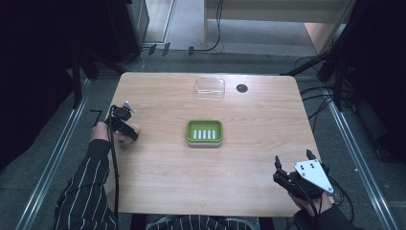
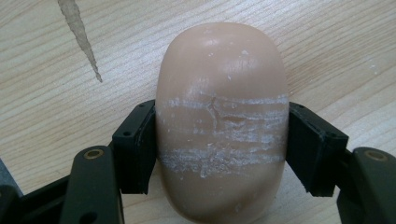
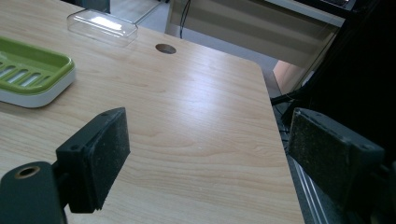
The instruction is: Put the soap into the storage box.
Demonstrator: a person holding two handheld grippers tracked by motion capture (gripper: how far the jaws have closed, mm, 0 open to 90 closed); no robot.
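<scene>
Left tool [image 2: 219, 149] clamps the peach soap bar [image 2: 222, 121] at what looks like mid-length

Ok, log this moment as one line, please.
left gripper: shut on soap bar, on table | right gripper: open, empty | soap dish: empty, mid-table | clear lid: far edge

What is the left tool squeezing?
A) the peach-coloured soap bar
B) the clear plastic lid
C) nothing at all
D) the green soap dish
A: in the left gripper view the left tool has both black pads pressed against the sides of the peach-coloured soap bar, while the green soap dish sits apart at the table's middle.
</scene>
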